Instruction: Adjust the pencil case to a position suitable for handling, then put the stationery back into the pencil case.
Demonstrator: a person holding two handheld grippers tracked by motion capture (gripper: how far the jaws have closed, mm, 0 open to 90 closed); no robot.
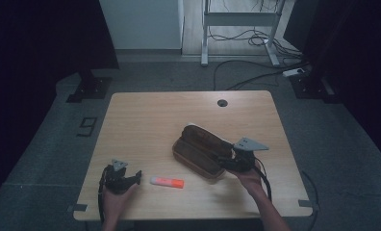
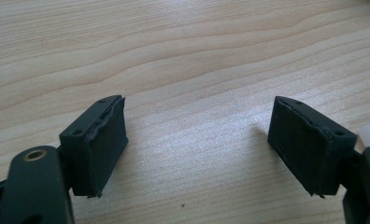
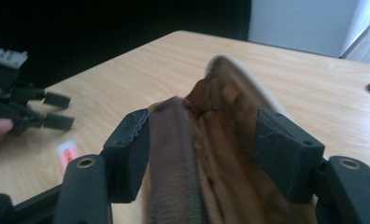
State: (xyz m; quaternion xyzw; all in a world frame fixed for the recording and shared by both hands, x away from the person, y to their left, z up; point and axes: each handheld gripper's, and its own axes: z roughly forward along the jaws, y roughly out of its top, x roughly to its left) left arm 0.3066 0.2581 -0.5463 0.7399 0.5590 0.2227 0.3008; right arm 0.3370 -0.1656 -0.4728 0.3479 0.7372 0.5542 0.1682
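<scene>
A brown soft case (image 1: 200,149) lies at the middle right of the wooden table (image 1: 150,115), its far flap raised and showing a pale lining. My right gripper (image 1: 223,161) is at the case's near right end. In the right gripper view the case (image 3: 197,158) runs between the jaws of that gripper (image 3: 204,135); they stand apart on either side of it and I see no clamping. My left gripper (image 1: 138,177) rests at the front left, open over bare wood (image 2: 197,135). An orange and white marker (image 1: 167,182) lies between the two grippers.
A round cable hole (image 1: 222,102) sits near the table's far edge. Behind the table are a white desk frame (image 1: 239,19) and loose cables (image 1: 256,72) on the floor. The right gripper view also shows the left gripper (image 3: 57,112) and the marker (image 3: 68,154).
</scene>
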